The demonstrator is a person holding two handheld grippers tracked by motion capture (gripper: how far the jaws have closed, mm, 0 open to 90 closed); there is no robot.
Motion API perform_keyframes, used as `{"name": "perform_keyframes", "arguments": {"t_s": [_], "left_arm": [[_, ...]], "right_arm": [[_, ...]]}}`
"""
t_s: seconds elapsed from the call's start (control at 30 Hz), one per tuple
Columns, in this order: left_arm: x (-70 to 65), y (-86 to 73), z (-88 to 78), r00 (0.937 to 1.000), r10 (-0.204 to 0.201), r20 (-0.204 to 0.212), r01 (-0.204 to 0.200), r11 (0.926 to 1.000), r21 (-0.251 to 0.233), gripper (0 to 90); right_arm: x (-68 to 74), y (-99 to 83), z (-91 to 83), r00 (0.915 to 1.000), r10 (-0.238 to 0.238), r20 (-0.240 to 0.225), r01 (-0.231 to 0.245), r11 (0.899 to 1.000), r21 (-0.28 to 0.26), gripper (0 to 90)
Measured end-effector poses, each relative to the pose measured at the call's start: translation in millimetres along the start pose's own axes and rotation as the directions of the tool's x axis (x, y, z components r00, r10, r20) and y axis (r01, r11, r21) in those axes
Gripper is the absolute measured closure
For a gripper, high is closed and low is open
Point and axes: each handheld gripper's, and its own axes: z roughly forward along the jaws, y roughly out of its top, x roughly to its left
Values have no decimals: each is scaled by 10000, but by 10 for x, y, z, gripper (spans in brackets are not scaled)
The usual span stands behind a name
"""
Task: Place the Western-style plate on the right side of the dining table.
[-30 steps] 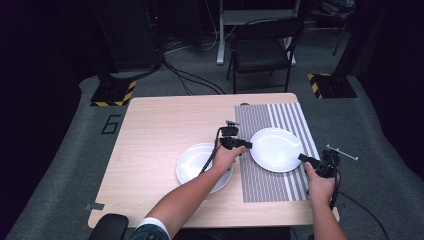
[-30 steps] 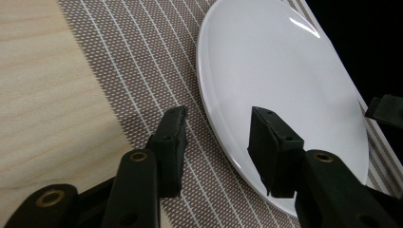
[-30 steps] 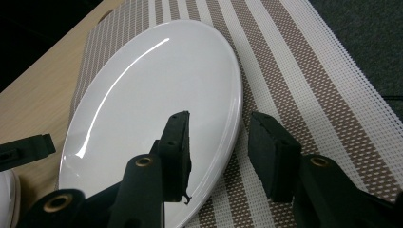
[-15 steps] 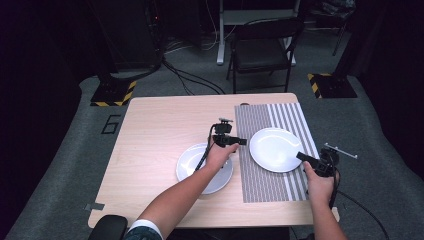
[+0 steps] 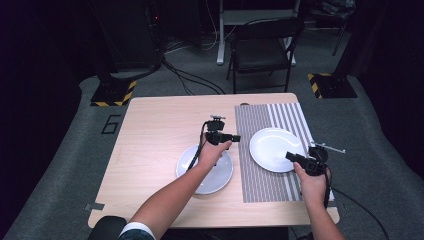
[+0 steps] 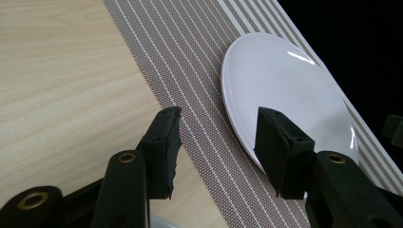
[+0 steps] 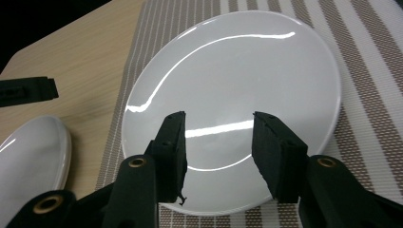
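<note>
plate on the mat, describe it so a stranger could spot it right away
On the wooden table, find the striped mat on its right half. The plate lies on that mat, between the two grippers. The other plate sits on bare wood.

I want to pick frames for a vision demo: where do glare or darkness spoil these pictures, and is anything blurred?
High view: the room beyond the table is nearly black. Right gripper view: bright curved glare streaks on the white plate, which is otherwise sharp. Left gripper view: a small glare patch on that plate, black void at upper right; the mat's stripes are crisp.
</note>
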Motion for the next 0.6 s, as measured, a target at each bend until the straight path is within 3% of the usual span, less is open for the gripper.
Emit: {"name": "perform_keyframes", "arguments": {"t_s": [0.17, 0.33, 0.6], "left_arm": [[77, -10, -130, 9999, 79, -106, -80, 9999, -105, 475], [169, -39, -252, 9997, 91, -209, -96, 9997, -220, 469], [305, -119, -485, 9992, 299, -248, -312, 9980, -553, 470]], "right_arm": [[99, -25, 39, 9989, -449, -107, 450, 9990, 68, 521], [178, -41, 85, 9968, -604, -523, 611, 9981, 121, 501], [331, -56, 124, 9870, -1160, -1111, 1170, 9931, 19, 508]]}}
